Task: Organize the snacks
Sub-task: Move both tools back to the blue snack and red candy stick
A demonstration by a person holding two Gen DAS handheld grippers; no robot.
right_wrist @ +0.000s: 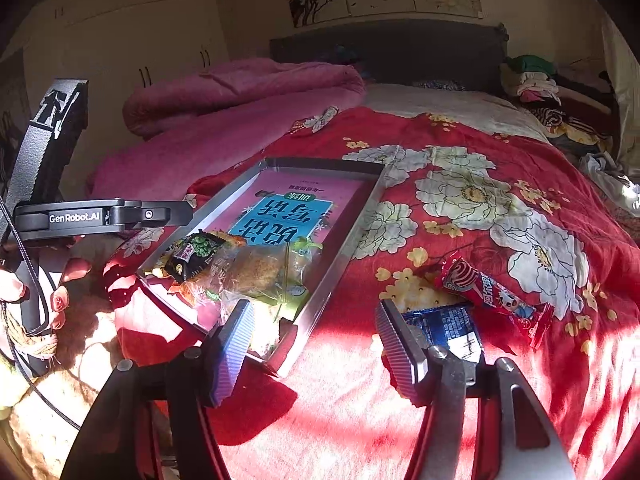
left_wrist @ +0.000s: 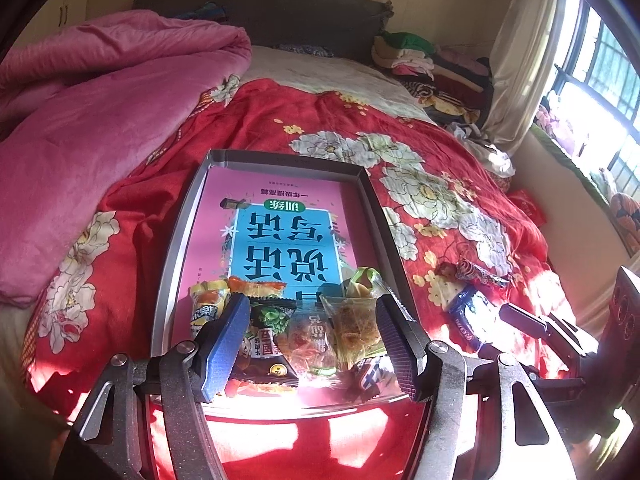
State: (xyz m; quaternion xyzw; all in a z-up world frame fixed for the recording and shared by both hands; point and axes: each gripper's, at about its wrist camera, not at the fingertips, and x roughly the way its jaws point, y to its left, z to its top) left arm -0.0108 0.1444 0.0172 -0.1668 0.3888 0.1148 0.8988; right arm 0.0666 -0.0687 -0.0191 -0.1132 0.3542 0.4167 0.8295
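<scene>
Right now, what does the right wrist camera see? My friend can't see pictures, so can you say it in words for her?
The open right gripper hovers over a red flowered bedspread, its right finger beside a blue snack packet with a red candy wrapper just past it. To the left, a shallow grey tray holds a pink book and a pile of snacks.

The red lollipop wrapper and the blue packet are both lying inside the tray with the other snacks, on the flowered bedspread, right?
Not quite. The red lollipop wrapper and the blue packet lie outside the tray, on the flowered bedspread to its right. The right wrist view shows this plainly. The other snacks are indeed inside the tray.
</scene>
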